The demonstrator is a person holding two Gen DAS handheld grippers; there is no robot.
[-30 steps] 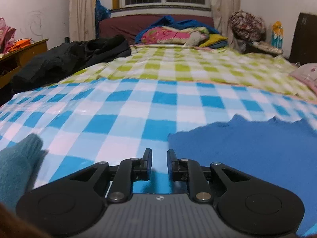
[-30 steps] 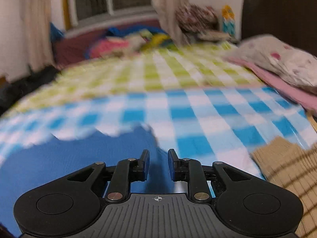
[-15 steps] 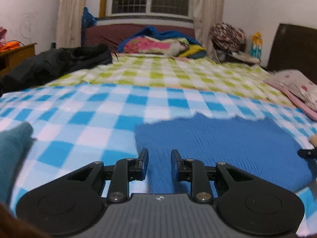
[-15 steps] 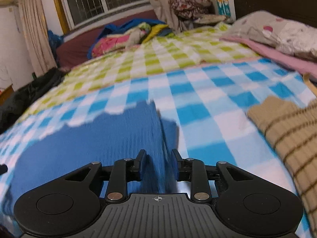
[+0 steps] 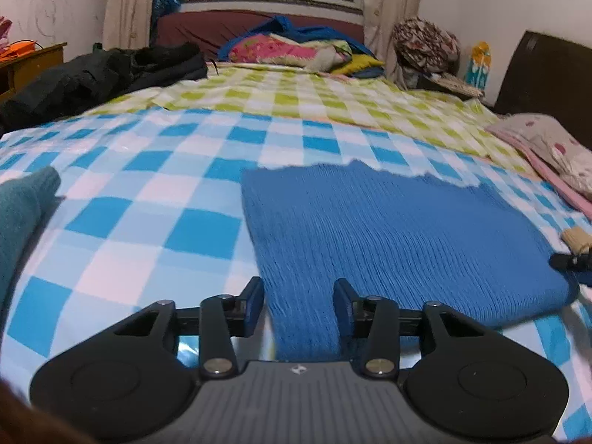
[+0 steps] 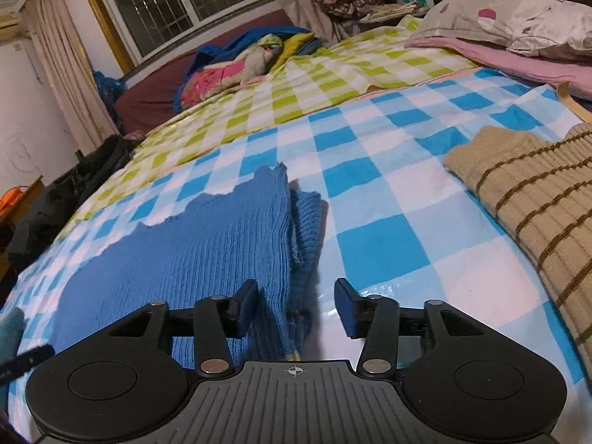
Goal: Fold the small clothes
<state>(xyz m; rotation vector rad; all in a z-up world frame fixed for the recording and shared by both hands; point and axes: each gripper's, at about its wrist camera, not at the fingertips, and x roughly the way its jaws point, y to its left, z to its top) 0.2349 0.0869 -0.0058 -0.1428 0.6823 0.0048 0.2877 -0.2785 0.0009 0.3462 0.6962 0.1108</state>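
Both sets of jaws are being opened: the blue knit (image 5: pixel 388 229) is released by the left gripper (image 5: pixel 299 305) and the right gripper (image 6: pixel 296 305) (folded edge lying between the pads, unpressed).

Before you: a ribbed, matt blue knit garment (image 5: pixel 388 229) on a faintly glossy checked bed cover (image 5: pixel 148 170); right, a coarse striped tan knit (image 6: pixel 536 199); matt black plastic left gripper (image 5: pixel 298 301).

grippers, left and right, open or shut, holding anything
left gripper: opening, pads clear of the blue knitted garment lying between them.
right gripper: opening, the garment's folded edge between its jaws, not gripped.
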